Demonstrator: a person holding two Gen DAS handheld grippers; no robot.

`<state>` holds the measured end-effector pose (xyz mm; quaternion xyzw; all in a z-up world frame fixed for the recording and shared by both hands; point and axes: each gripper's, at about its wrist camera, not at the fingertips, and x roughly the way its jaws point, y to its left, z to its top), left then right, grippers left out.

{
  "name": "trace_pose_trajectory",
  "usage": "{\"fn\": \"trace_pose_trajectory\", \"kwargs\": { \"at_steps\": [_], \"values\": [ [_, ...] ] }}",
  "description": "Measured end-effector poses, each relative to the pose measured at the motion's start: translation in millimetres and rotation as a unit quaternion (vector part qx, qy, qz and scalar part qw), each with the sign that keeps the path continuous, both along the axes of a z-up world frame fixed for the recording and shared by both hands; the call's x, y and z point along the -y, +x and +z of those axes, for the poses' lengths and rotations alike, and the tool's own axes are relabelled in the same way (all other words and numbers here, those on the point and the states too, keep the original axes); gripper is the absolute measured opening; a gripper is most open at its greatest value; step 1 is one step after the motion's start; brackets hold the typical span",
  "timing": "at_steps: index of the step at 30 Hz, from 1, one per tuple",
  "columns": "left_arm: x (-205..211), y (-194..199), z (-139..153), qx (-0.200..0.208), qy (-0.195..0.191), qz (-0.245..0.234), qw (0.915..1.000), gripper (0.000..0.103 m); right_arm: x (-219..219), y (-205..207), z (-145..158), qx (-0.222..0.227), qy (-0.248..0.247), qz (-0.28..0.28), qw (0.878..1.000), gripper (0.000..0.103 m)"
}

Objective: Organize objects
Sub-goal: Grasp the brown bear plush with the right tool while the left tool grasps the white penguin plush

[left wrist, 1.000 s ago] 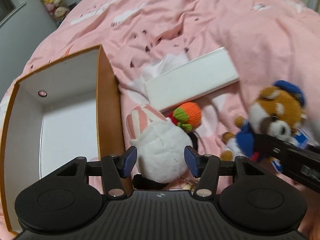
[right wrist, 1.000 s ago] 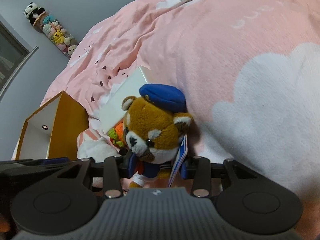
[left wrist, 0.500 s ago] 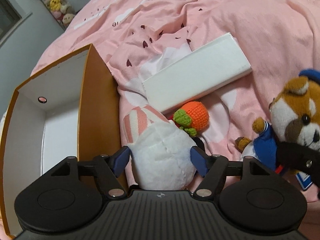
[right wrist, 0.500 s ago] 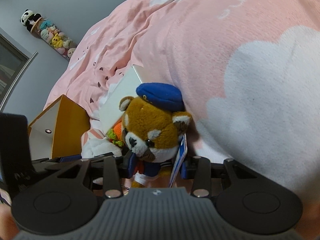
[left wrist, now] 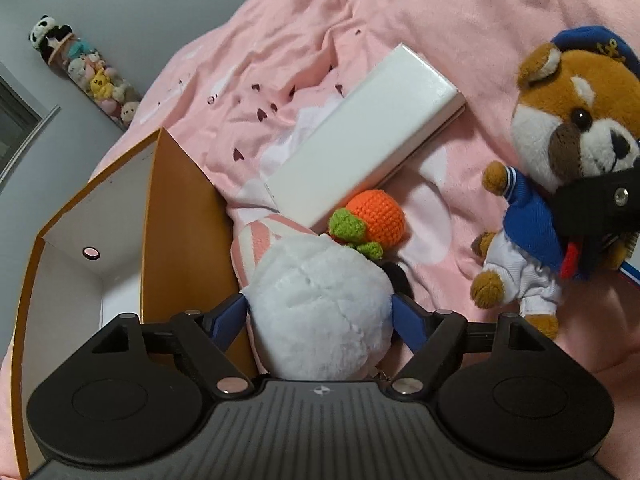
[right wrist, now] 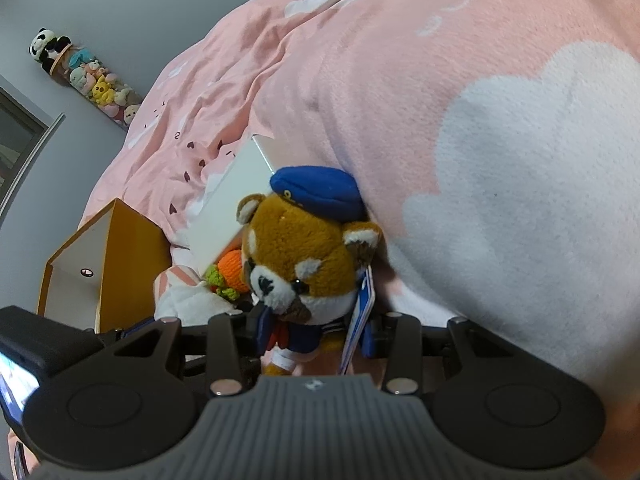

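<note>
Our left hand-held gripper (left wrist: 318, 320) squeezed the white plush (left wrist: 320, 308), the right hand-held gripper (right wrist: 316, 332) clamped the bear (right wrist: 304, 256); either could slip from soft fur.

text: none legible | sign: gold anchor emblem | on: blue cap (left wrist: 596, 46)

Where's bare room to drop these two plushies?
Free: the orange box's white interior, and open pink blanket beyond the white carton. Crowded: between box wall and carton, where white plush and crochet orange sit.
</note>
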<state>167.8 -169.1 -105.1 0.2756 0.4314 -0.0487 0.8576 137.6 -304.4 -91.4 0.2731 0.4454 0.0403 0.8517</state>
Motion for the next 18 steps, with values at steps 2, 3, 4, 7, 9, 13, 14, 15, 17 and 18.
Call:
{"fn": "trace_pose_trajectory", "kwargs": {
  "at_steps": [2, 3, 4, 7, 9, 13, 14, 15, 17, 18],
  "values": [
    [-1.2, -2.7, 1.2, 0.008, -0.001, -0.006, 0.9999, 0.084, -2.1, 0.1, 0.2, 0.001, -0.007, 0.000, 1.000, 0.043],
    [-1.2, -4.5, 1.1, 0.010, 0.001, -0.012, 0.9999, 0.082, -3.4, 0.2, 0.3, 0.001, -0.010, 0.000, 1.000, 0.043],
    [-1.4, -6.1, 1.0, 0.012, 0.002, -0.016, 0.9998, 0.081, -4.5, 0.4, 0.5, 0.001, -0.014, 0.000, 1.000, 0.043],
    [-5.1, -8.1, 3.3, 0.018, -0.011, -0.015, 0.9997, 0.077, -6.8, -0.1, 1.4, 0.003, -0.024, 0.001, 1.000, 0.043],
    [-8.5, -11.0, 7.7, 0.025, -0.029, -0.012, 0.9992, 0.076, -8.6, -1.5, 3.3, 0.008, -0.031, 0.003, 0.999, 0.043],
    [-17.9, -20.9, 22.5, 0.034, -0.080, -0.014, 0.9961, 0.075, -13.4, -5.9, 10.0, 0.021, -0.047, 0.005, 0.999, 0.043],
    [-19.7, -24.8, 27.3, 0.042, -0.090, -0.018, 0.9949, 0.075, -15.1, -7.4, 13.0, 0.026, -0.055, 0.005, 0.998, 0.043],
    [-20.9, -29.3, 32.6, 0.050, -0.097, -0.023, 0.9938, 0.075, -17.3, -8.3, 15.7, 0.030, -0.063, 0.006, 0.998, 0.043],
    [-23.5, -37.6, 44.1, 0.065, -0.107, -0.033, 0.9916, 0.075, -21.8, -9.7, 21.5, 0.037, -0.081, 0.010, 0.996, 0.043],
    [-25.4, -41.3, 50.6, 0.071, -0.115, -0.036, 0.9901, 0.075, -23.4, -10.7, 24.2, 0.041, -0.087, 0.011, 0.995, 0.043]
  ]
}}
